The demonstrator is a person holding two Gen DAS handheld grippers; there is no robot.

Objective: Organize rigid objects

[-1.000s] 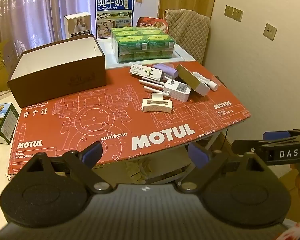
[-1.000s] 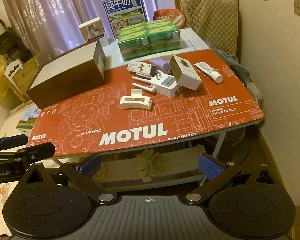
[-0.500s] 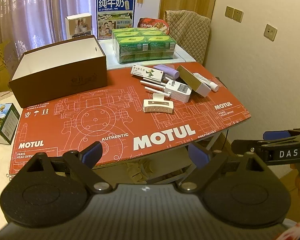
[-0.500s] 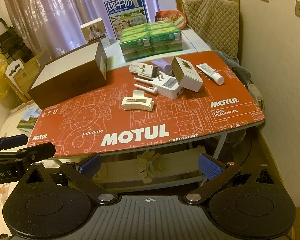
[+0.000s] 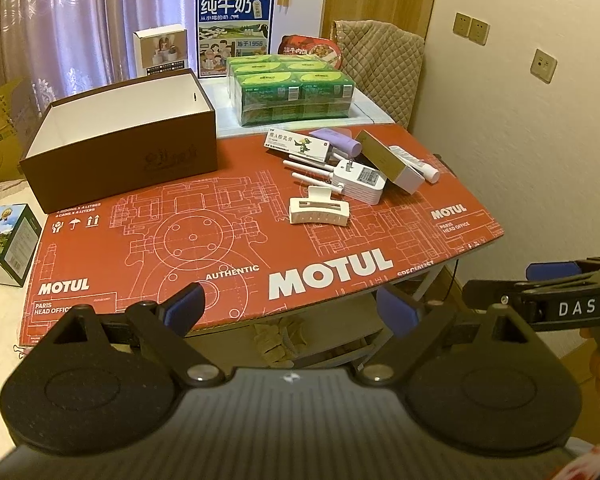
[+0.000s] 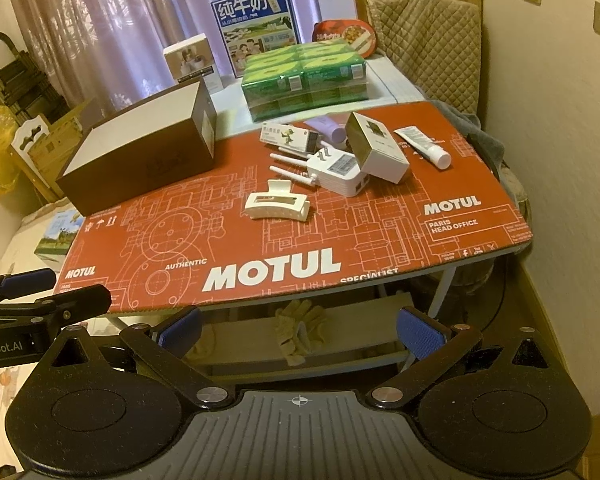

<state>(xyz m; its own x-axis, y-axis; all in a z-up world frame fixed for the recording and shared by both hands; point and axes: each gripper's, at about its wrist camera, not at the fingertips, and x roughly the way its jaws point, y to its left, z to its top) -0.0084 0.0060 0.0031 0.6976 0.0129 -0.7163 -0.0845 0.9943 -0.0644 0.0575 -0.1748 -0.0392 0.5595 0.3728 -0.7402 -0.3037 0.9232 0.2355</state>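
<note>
Both views slightly nearer red mat (image 5: pixel 228 240), curtained room behind.

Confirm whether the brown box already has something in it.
No: the left wrist view shows the brown box open with only its bare white interior.

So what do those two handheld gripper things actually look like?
Each is matte black plastic with a ribbed grey body, two round discs and silver pivot screws. The left gripper and right gripper carry blue padded fingertips. White lettering marks their sides: "DAS" on one, "Robot.AI" on the other.
</note>
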